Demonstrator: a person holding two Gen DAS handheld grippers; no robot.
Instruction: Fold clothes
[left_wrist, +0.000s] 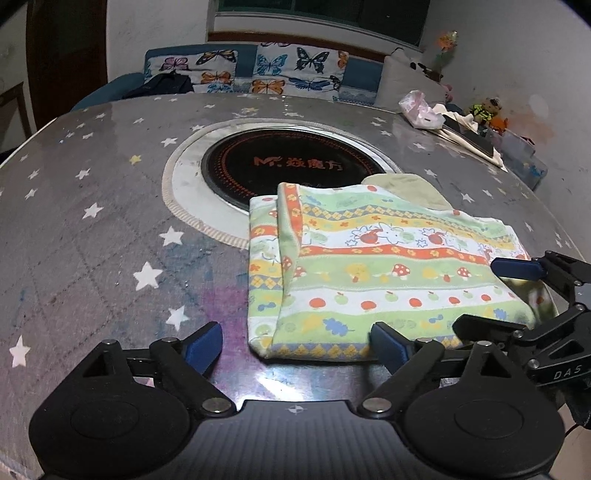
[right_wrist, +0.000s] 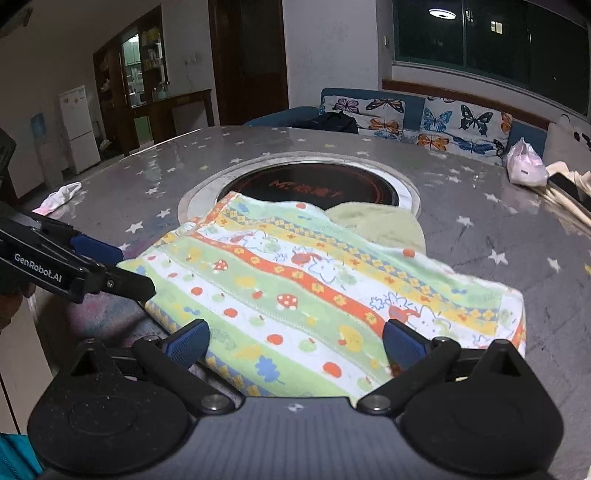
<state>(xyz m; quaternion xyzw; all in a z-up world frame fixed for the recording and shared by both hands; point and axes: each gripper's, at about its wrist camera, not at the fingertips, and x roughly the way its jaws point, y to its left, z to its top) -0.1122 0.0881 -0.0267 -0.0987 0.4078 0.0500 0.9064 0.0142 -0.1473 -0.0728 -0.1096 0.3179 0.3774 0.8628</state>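
1. Lying on the star-patterned table (left_wrist: 92, 229), a striped children's garment (left_wrist: 388, 266) printed with mushrooms, apples and rabbits rests folded into a rough rectangle, its far edge overlapping the round black cooktop (left_wrist: 291, 166) set into the middle of the table

2. The garment's long axis runs left to right across the left wrist view, with a doubled fold along its left side and a plain green flap (left_wrist: 406, 188) poking out at the far edge

3. The left gripper (left_wrist: 295, 343) sits at the garment's near edge, jaws wide apart and holding nothing; its right finger appears to touch or just overlap the cloth's near hem, while its left finger stands over bare table

4. The right gripper (right_wrist: 295, 343) hovers over the garment's near right corner, jaws likewise spread wide and empty, the cloth lying between and beneath its fingers

5. Each gripper shows in the other's camera, at opposite ends of the near edge, and neither is clearly the closer

6. Judging by the layout, the coming move turns on that near edge: both open jaws face across the short axis, suited to pinching the hem and carrying it toward the cooktop side

7. A pink bag (right_wrist: 524, 166) and a small white cloth (right_wrist: 61, 195) lie well apart from the work
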